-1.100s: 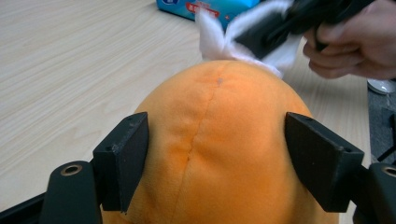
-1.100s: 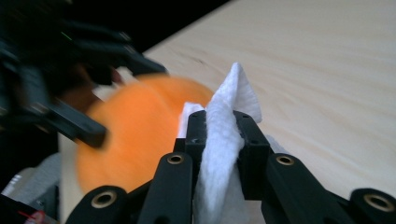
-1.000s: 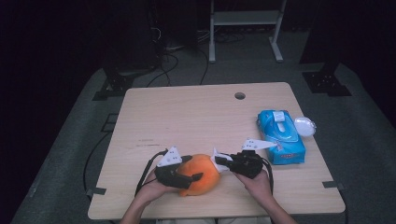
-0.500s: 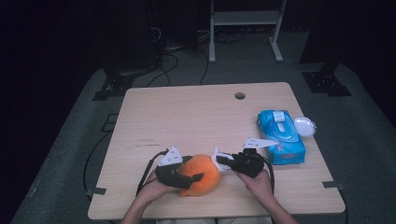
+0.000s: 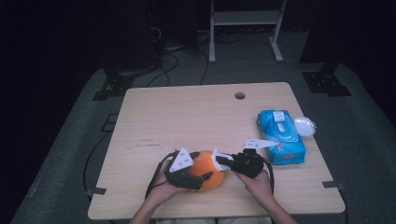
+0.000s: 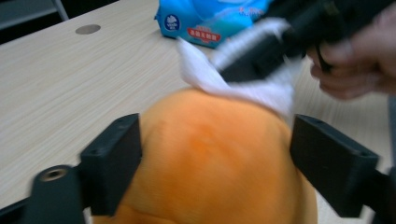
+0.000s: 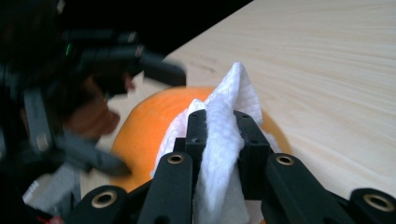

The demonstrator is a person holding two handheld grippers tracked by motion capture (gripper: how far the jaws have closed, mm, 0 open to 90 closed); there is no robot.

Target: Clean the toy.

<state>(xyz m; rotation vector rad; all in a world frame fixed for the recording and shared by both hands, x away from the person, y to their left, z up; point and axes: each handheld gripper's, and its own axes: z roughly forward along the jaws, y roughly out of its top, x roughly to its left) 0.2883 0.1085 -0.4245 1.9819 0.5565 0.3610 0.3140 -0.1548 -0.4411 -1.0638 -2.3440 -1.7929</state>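
Near front edge, orange ball (image 5: 208, 170), white wipe (image 5: 218, 159)

We note a pale wooden table (image 5: 187, 116) at frame centre, a round cable hole (image 5: 240, 95) near its far edge; grey carpet floor (image 5: 60, 154) spreads around it; the room beyond lies dark at the top of the frame; a white metal stand (image 5: 245, 21) rises at upper centre; black cables (image 5: 177, 58) trail across the floor at upper left; black bases (image 5: 327, 81) sit at right and left.
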